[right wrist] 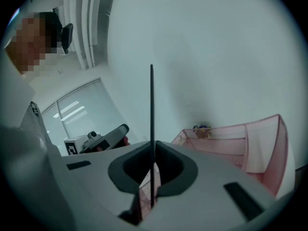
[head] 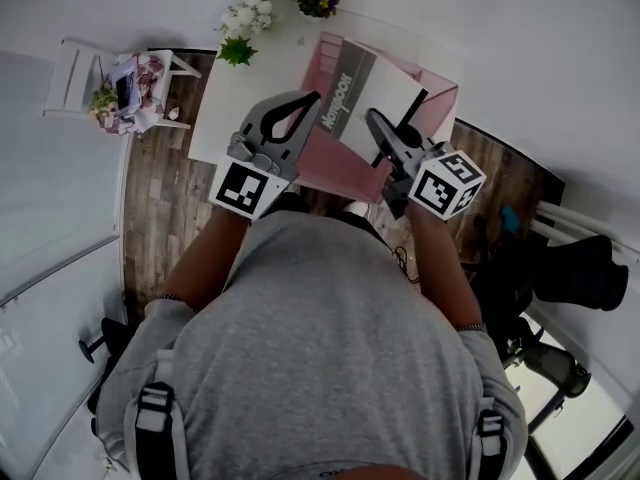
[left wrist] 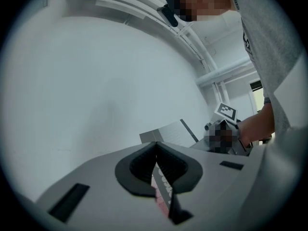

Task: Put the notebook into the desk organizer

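A white and grey notebook [head: 365, 93] hangs tilted over the pink mesh desk organizer [head: 441, 94] on the white table [head: 222, 103]. My left gripper [head: 312, 96] is shut on the notebook's left edge. In the left gripper view the printed cover [left wrist: 166, 133] runs out from between the closed tips of the left gripper [left wrist: 156, 144]. My right gripper [head: 372, 116] is shut on the right side. In the right gripper view the notebook [right wrist: 151, 105] shows edge-on as a thin dark line rising from the right gripper [right wrist: 153, 142], with the organizer [right wrist: 240, 143] beyond to the right.
White flowers [head: 245, 18] and a small purple and yellow posy [head: 317, 1] stand at the table's far edge. A small white stand with clutter [head: 130, 88] sits on the wooden floor to the left. Dark gear lies at the right [head: 580, 268].
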A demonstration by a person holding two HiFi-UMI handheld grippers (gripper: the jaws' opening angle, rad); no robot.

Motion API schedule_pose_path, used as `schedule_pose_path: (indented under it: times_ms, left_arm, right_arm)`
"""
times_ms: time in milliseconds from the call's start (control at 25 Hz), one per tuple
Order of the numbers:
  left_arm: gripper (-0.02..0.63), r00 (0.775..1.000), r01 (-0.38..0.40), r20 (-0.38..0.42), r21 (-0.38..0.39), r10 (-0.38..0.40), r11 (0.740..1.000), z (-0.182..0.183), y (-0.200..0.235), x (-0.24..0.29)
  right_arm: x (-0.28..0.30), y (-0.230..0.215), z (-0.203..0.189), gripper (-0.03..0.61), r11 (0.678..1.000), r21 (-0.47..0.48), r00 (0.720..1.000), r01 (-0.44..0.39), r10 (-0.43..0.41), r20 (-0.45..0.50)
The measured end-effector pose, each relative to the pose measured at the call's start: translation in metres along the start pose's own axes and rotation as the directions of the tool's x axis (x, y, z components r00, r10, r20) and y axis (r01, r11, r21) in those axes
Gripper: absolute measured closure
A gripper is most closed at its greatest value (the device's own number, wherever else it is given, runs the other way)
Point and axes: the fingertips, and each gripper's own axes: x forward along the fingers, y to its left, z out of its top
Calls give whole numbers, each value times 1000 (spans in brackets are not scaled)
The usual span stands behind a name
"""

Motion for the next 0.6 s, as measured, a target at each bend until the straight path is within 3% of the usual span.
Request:
schedule_pose_path:
  times_ms: [400,600]
  left_arm:
    - [594,1000,-22,-4,3,22,1000,-5,5,-4]
    - [595,1000,-14,-3,2,15,1000,-7,5,-4]
  right_arm:
    - [15,-4,-16,561,991,131,997,-23,33,-74]
    - [25,-3,-24,561,971,233,993,-58,80,-87]
